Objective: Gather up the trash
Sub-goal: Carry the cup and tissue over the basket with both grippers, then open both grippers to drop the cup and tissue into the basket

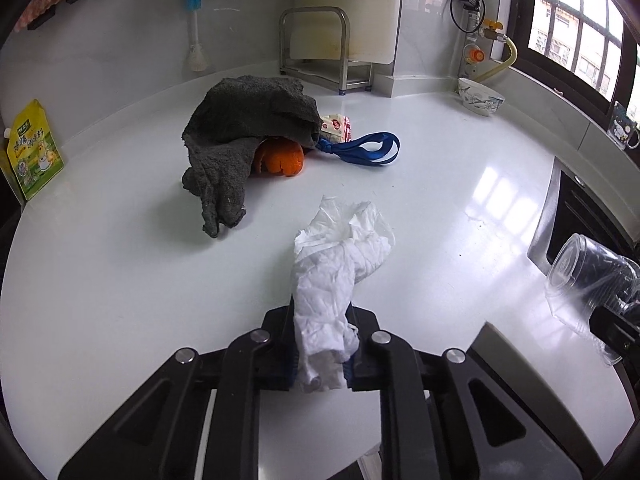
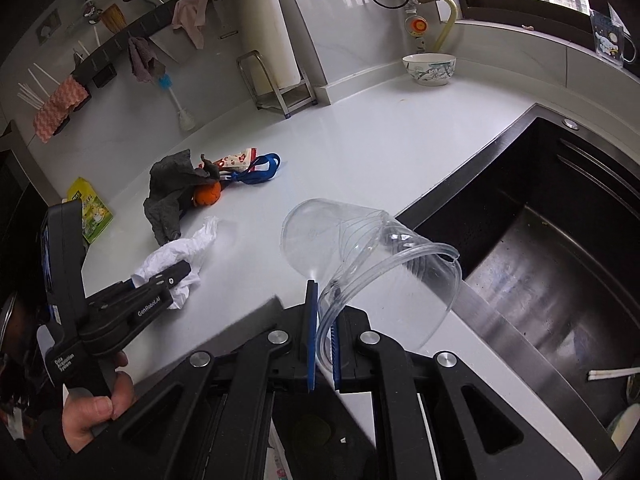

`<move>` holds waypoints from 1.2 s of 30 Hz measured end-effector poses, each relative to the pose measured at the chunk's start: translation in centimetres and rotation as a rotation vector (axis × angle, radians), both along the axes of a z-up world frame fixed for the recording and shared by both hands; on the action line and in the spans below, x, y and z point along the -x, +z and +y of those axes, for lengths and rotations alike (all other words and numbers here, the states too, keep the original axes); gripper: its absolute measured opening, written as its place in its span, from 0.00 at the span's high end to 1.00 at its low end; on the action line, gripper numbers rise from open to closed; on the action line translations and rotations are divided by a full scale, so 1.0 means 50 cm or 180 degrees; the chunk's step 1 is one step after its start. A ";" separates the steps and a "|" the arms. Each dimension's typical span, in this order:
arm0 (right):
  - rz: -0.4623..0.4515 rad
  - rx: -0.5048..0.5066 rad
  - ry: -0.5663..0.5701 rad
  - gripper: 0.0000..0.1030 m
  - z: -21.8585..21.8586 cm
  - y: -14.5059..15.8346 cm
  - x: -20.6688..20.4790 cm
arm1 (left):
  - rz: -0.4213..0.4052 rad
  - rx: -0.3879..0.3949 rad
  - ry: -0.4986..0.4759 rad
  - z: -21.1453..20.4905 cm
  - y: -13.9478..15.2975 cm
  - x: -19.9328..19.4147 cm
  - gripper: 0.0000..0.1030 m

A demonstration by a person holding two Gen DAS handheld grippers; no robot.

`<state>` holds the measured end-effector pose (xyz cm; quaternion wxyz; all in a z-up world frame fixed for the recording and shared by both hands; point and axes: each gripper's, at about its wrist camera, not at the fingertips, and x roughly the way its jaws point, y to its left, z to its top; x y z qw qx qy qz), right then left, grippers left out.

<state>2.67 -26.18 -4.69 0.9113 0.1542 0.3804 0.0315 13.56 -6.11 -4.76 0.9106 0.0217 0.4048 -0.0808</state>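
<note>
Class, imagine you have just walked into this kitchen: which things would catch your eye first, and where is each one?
Nearest, the left gripper is shut on a crumpled white tissue, and the right gripper pinches the rim of a clear plastic cup beside the dark sink. Farther back on the white counter, orange peel glows from under a dark grey rag, with a blue strap beside it.

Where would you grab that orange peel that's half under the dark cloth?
Take the orange peel by its exposed curled lower edge, coming in low from the near side. The dark cloth drapes over its top and back, so only the front, near the blue strap, is bare. Both hand-held grippers are full now: left holds tissue, right a cup.
</note>
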 end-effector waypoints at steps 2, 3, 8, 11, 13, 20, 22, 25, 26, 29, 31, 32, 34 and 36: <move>0.0008 0.0040 0.0040 0.94 0.012 0.002 0.031 | -0.0017 0.0037 -0.0055 0.010 0.013 0.025 0.84; 0.0014 0.0047 0.0068 0.94 0.021 0.002 0.045 | -0.0025 0.0042 -0.0081 0.015 0.019 0.039 0.84; 0.0005 0.0243 0.0201 0.94 0.076 -0.005 0.122 | -0.0027 0.0040 -0.0158 0.038 0.038 0.112 0.84; 0.0084 0.0220 0.0295 0.94 0.107 -0.023 0.156 | -0.0077 -0.0026 -0.0271 0.039 0.040 0.163 0.84; 0.0148 0.0189 0.0349 0.94 0.127 -0.039 0.177 | -0.0061 -0.0053 -0.0368 0.038 0.035 0.198 0.84; 0.0433 0.0058 0.0541 0.94 0.192 -0.115 0.233 | 0.0088 -0.0138 -0.0646 0.037 -0.019 0.292 0.84; 0.0531 0.0019 0.0579 0.94 0.203 -0.141 0.240 | 0.0153 -0.0134 -0.0677 0.038 -0.040 0.305 0.84; 0.0684 -0.0013 0.0614 0.94 0.216 -0.177 0.249 | 0.0213 -0.0188 -0.0736 0.038 -0.071 0.320 0.84; 0.0740 -0.0028 0.0618 0.94 0.217 -0.189 0.249 | 0.0244 -0.0201 -0.0757 0.037 -0.081 0.324 0.84; 0.0882 -0.0039 0.0605 0.94 0.220 -0.216 0.250 | 0.0289 -0.0253 -0.0803 0.035 -0.104 0.334 0.84; 0.0982 -0.0087 0.0630 0.94 0.224 -0.231 0.243 | 0.0304 -0.0268 -0.0815 0.036 -0.112 0.334 0.84; 0.1000 -0.0096 0.0634 0.94 0.225 -0.235 0.240 | 0.0320 -0.0270 -0.0813 0.036 -0.116 0.333 0.84; 0.1053 -0.0111 0.0657 0.94 0.227 -0.242 0.228 | 0.0345 -0.0260 -0.0802 0.038 -0.120 0.330 0.84; 0.1154 -0.0135 0.0691 0.94 0.230 -0.252 0.213 | 0.0352 -0.0256 -0.0795 0.036 -0.121 0.328 0.84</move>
